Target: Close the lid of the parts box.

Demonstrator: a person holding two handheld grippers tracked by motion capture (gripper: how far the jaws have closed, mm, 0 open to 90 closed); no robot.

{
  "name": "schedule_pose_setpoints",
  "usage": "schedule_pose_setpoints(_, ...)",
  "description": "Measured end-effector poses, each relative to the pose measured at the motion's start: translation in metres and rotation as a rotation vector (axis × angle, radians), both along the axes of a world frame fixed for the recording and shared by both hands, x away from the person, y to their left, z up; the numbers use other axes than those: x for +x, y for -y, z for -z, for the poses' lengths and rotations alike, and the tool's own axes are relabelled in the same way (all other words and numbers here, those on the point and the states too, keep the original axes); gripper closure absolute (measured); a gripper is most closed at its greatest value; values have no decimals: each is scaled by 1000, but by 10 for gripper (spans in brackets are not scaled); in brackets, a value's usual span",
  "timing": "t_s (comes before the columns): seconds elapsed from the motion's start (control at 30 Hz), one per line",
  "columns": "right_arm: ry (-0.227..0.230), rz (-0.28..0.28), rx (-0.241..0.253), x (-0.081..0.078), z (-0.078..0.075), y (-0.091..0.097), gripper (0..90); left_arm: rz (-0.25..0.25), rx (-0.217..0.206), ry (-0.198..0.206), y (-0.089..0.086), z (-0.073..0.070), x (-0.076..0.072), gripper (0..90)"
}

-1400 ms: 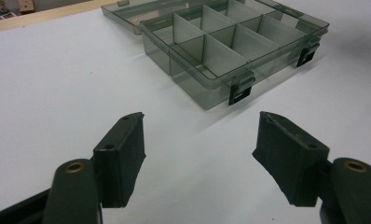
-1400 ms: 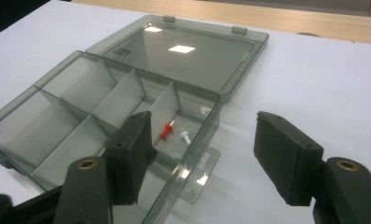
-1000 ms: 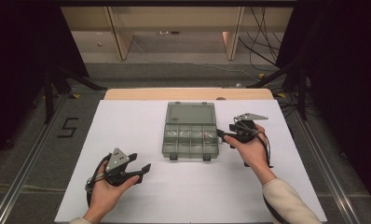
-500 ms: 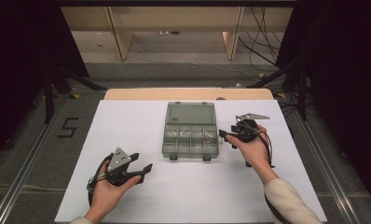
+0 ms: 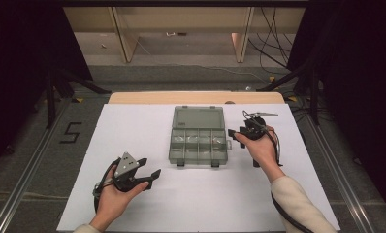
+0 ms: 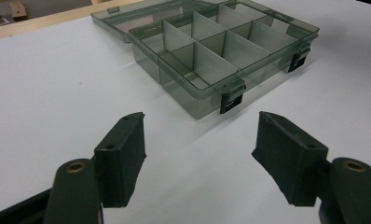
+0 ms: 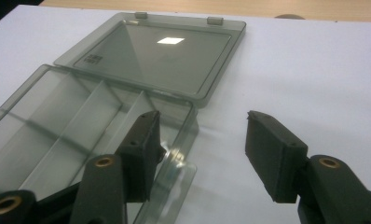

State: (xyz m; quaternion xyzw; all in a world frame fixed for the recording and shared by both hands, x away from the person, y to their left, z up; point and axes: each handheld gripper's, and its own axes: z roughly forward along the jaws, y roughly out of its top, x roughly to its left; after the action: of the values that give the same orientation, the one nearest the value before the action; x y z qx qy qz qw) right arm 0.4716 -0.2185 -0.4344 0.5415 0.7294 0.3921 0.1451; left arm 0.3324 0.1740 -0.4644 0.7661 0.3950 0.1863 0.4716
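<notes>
Smoky clear plastic box with little compartments (image 5: 199,141) lies open mid-table, empty. Right gripper (image 5: 240,135) at its right wall has just been closing, gripping nothing yet; left gripper (image 5: 150,169) waits wide.

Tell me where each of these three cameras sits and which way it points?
High view: above the person's side, looking forward and down on the white table; both forearms, left gripper and right gripper show.
Left gripper view: rides that gripper, looking along open jaws toward the box's latched front.
Right gripper view: rides that gripper, whose jaws have just been closing; one stands over the box's right edge, nothing pinched.
All three share the open clear box with its lid laid back.
</notes>
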Motion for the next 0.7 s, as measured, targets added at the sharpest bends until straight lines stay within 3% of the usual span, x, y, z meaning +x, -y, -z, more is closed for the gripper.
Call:
schedule_pose_setpoints(0.03, -32, 3, -3, 11, 2, -6, 500, -5, 4, 1, 0, 0, 0, 328)
schedule_pose_setpoints(0.17, -31, -6, -27, 29, 3, -12, 527, -2, 2, 1, 0, 0, 0, 328)
schedule_pose_setpoints(0.2, -36, 2, -35, 43, 2, -17, 562, 2, 0, -1, 0, 0, 0, 328)
schedule_pose_setpoints(0.23, -36, 2, -35, 43, 2, -17, 562, 4, -1, -3, -1, 0, 0, 328)
schedule_pose_setpoints(0.27, -53, 5, -60, 52, 3, -20, 617, 3, 0, -4, -1, 0, -1, 329)
schedule_pose_setpoints(0.33, -59, -3, -80, 59, 4, -21, 631, -2, 2, 1, -1, 0, -1, 328)
schedule_pose_setpoints(0.37, -84, 6, -108, 69, 6, -23, 659, -2, 0, 1, -1, 0, -2, 329)
schedule_pose_setpoints(0.4, -84, 6, -108, 69, 6, -23, 659, -2, -1, 2, -1, 0, -2, 329)
schedule_pose_setpoints(0.43, -136, 29, -91, 77, 8, -27, 674, 1, 3, 0, -1, -1, -2, 329)
schedule_pose_setpoints(0.5, -156, 44, -112, 85, 10, -30, 685, 1, 1, -2, -1, 0, -2, 329)
schedule_pose_setpoints(0.63, -170, 63, -96, 97, 16, -36, 705, 15, 17, 6, -2, 0, -1, 329)
schedule_pose_setpoints(0.7, -188, 43, -133, 103, 18, -36, 726, 12, 13, 4, -2, 0, -1, 329)
